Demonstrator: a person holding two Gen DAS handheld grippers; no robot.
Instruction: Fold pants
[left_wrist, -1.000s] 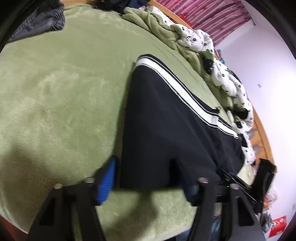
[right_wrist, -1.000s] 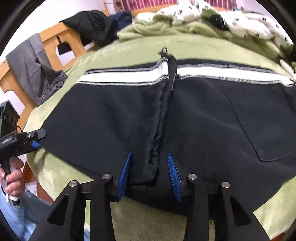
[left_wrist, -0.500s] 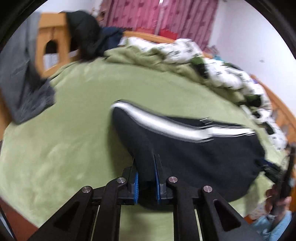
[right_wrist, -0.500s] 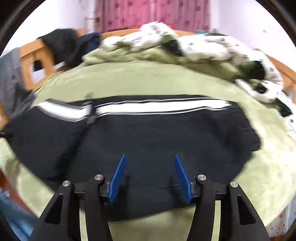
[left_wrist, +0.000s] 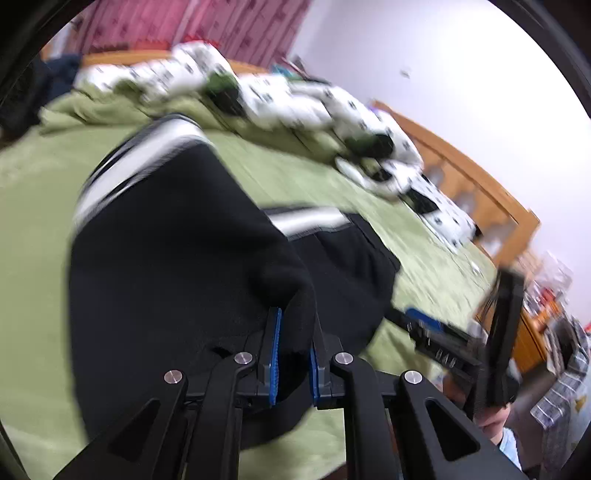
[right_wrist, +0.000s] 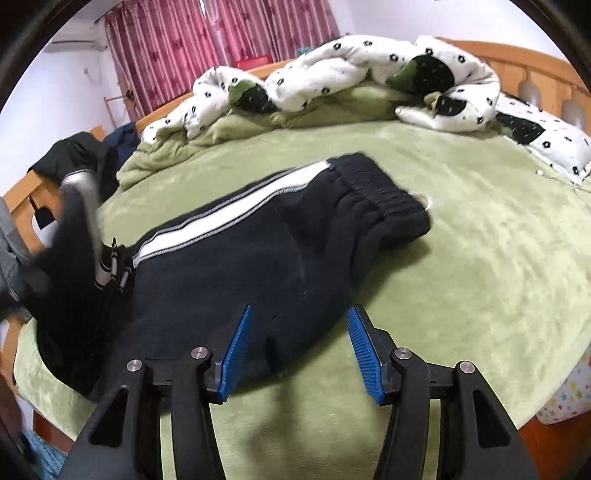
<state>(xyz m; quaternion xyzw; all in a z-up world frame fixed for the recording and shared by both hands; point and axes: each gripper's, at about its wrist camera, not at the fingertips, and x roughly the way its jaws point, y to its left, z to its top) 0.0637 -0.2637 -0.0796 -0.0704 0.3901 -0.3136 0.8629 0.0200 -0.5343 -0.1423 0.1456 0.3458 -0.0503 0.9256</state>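
Observation:
Black pants (right_wrist: 258, 254) with a white side stripe lie across the green bed. Their elastic waistband (right_wrist: 384, 195) points right. My left gripper (left_wrist: 294, 332) is shut on a fold of the black pants (left_wrist: 184, 266) and holds the leg end lifted; the view is blurred. That lifted leg end shows at the left of the right wrist view (right_wrist: 79, 206). My right gripper (right_wrist: 299, 347) is open and empty, just above the near edge of the pants. It also shows in the left wrist view (left_wrist: 436, 332).
The green blanket (right_wrist: 480, 258) covers the bed. A white and green spotted quilt (right_wrist: 332, 77) is bunched along the far side by the wooden bed frame (right_wrist: 535, 74). Dark clothes (right_wrist: 74, 158) hang on the frame at left. Red curtains (right_wrist: 207, 40) are behind.
My left gripper closed on the pants leg end and lifted it up and rightward. My right gripper drew back from the middle seam and stays open.

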